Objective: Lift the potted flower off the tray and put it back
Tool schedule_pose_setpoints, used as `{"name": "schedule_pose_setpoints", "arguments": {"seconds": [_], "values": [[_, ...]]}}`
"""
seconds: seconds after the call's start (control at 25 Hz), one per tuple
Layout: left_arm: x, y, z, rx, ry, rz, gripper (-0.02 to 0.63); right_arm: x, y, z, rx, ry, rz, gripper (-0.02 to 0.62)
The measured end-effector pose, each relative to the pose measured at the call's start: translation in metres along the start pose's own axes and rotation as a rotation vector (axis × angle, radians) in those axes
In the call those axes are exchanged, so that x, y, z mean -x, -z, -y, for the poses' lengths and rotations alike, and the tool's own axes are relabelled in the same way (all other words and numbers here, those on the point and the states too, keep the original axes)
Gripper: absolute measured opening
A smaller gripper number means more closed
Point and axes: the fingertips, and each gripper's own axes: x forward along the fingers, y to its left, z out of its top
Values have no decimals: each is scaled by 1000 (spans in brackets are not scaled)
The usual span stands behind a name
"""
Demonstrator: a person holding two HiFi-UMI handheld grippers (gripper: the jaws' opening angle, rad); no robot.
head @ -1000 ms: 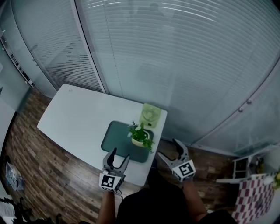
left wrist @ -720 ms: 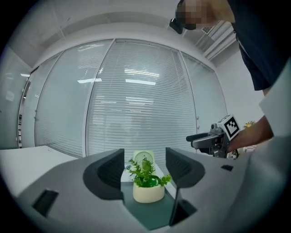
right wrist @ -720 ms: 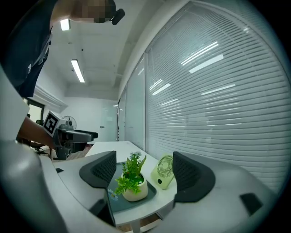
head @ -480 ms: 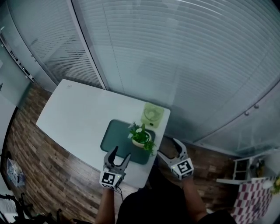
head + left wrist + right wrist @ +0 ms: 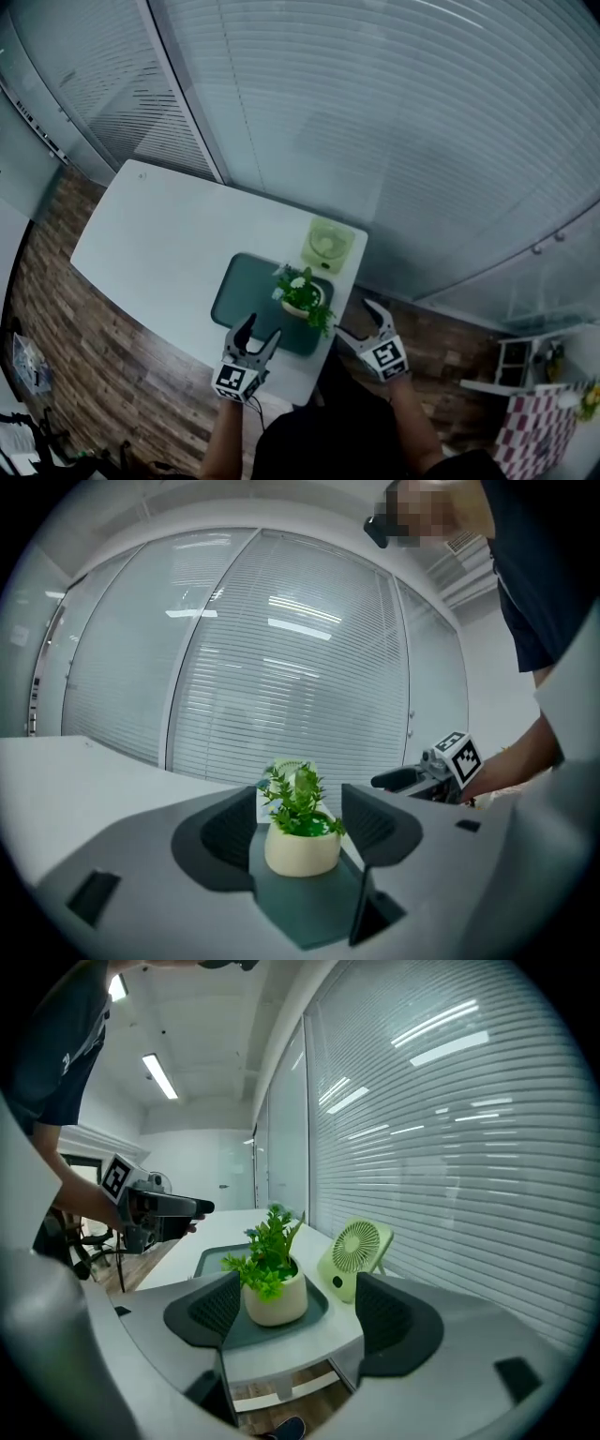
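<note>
**A:** Head view first: where does the potted flower (image 5: 302, 298) stand?

**B:** On the dark green tray (image 5: 239, 292), at the tray's right end. The tray lies at the right end of the white table (image 5: 159, 239), close to the near edge. The lift is not yet begun; I judge this the approach.

**A:** And the grippers?

**B:** The left gripper (image 5: 262, 327) hovers over the table's near edge, just short of the tray. The right gripper (image 5: 359, 318) hangs off the table's right edge, beside the pot. In each gripper view the jaws stand spread wide, with the pot seen through the gap but well ahead. Neither pinches anything.

**A:** What does the next move call for?

**B:** Probably bringing one pair of jaws level with the cream pot, either side of its wall and below the leaves. Then it would close on the pot and raise it straight up, so the plant stays upright and the tray stays put.

**A:** Count it all.

**B:** One potted flower, one tray, one table and two grippers. One pale green fan (image 5: 328, 246) stands at the table's far right corner, just beyond the tray.
</note>
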Motion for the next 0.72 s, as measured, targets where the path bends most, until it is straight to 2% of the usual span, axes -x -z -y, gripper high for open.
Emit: {"name": "schedule_pose_setpoints", "arguments": {"seconds": [0.16, 0.28, 0.44, 0.56, 0.72], "values": [[-8, 14, -4, -35, 14, -20, 265, -12, 17, -4, -6, -22, -18, 356], [-15, 21, -4, -20, 39, -48, 265, -19, 23, -4, -18, -41, -38, 356], [-21, 36, -10, -50, 61, -87, 265, -29, 25, -2, -18, -60, -46, 356], [-28, 43, -12, -60, 74, -111, 265, -35, 30, 2, 1, -77, -55, 356], [-34, 54, -13, -97, 114, -142, 265, -40, 38, -7, 35, -127, -119, 356]]}}
